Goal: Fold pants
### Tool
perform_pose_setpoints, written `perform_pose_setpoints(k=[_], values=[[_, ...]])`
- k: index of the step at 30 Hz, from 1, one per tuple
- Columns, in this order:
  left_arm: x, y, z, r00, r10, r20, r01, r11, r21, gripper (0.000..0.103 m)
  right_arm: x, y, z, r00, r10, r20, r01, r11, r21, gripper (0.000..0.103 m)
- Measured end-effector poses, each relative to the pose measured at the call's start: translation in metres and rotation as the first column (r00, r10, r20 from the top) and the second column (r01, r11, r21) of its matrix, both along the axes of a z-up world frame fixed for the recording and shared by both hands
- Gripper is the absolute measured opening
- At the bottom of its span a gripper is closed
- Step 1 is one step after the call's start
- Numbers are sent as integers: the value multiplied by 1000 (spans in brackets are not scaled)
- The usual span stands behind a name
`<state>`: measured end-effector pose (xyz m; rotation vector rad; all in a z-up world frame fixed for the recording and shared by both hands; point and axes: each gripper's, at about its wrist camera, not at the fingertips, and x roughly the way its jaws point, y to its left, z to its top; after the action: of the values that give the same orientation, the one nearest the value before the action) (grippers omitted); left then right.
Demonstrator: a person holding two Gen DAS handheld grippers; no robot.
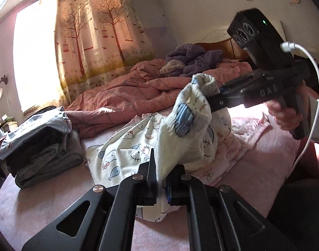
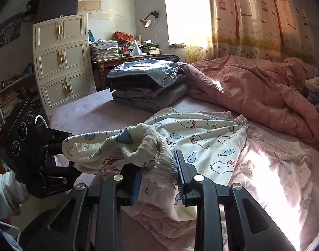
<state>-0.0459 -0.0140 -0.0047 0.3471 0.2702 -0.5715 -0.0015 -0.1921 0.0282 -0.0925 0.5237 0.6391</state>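
In the left wrist view, the left gripper (image 1: pixel 159 188) is clamped on the waistband of the cat-print pants (image 1: pixel 126 152), which trail onto the pink bed (image 1: pixel 44 198); the thin bite of fabric looks liable to slip free. In the right wrist view, the right gripper (image 2: pixel 159 177) pinches the bunched ribbed waistband (image 2: pixel 117 146), so uneven pulling may twist it, or drag the pink garment (image 2: pixel 274 167) lying underneath along with it.

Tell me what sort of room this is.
Most likely a home bedroom: an unmade bed with a rumpled pink duvet, a tree-print window curtain, and a cream cabinet beside a cluttered desk.
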Motion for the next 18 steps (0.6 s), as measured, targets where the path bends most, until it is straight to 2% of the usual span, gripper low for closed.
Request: perform_pose_setpoints(k=[2, 3, 4, 5, 6, 8, 9, 10, 12, 15, 17, 18], values=[[9, 1, 7, 1000, 15, -23, -15, 1000, -22, 6, 5, -3, -3, 1000, -3, -18, 3, 1000, 10, 32], [15, 0, 9, 999, 29, -34, -30, 999, -33, 6, 8, -5, -5, 1000, 1, -29, -1, 1000, 14, 44], [19, 0, 11, 998, 39, -44, -41, 998, -38, 6, 9, -6, -9, 999, 14, -43, -14, 1000, 12, 69], [24, 1, 13, 997, 47, -54, -49, 998, -44, 6, 11, -6, -13, 997, 43, -61, -43, 999, 7, 80], [29, 2, 14, 997, 49, -66, -52, 997, -51, 6, 11, -5, -18, 994, 80, -76, -81, 997, -7, 81], [36, 5, 14, 994, 47, -96, -54, 996, -67, 6, 6, 0, -26, 995, 80, -61, -85, 993, -80, 56], [40, 5, 14, 993, 53, -101, -60, 996, -67, 6, 3, 1, -29, 996, 71, -48, -76, 991, -106, 30], [43, 4, 14, 993, 59, -107, -66, 996, -65, 6, 4, 1, -31, 996, 65, -54, -71, 992, -108, 18], [52, 3, 16, 990, 74, -121, -82, 995, -58, 6, 12, -3, -31, 995, 42, -87, -49, 996, -75, 16], [71, 1, 18, 979, 104, -174, -115, 992, -56, 10, 23, -10, -23, 997, 15, -75, -16, 1000, -23, 16], [93, 3, 14, 962, 140, -236, -158, 986, -56, 16, 35, -13, -19, 996, -11, -86, 12, 1000, 8, 16], [108, 8, 8, 944, 147, -297, -175, 982, -70, 19, 43, -13, -20, 994, -23, -109, 25, 1000, 16, 16]])
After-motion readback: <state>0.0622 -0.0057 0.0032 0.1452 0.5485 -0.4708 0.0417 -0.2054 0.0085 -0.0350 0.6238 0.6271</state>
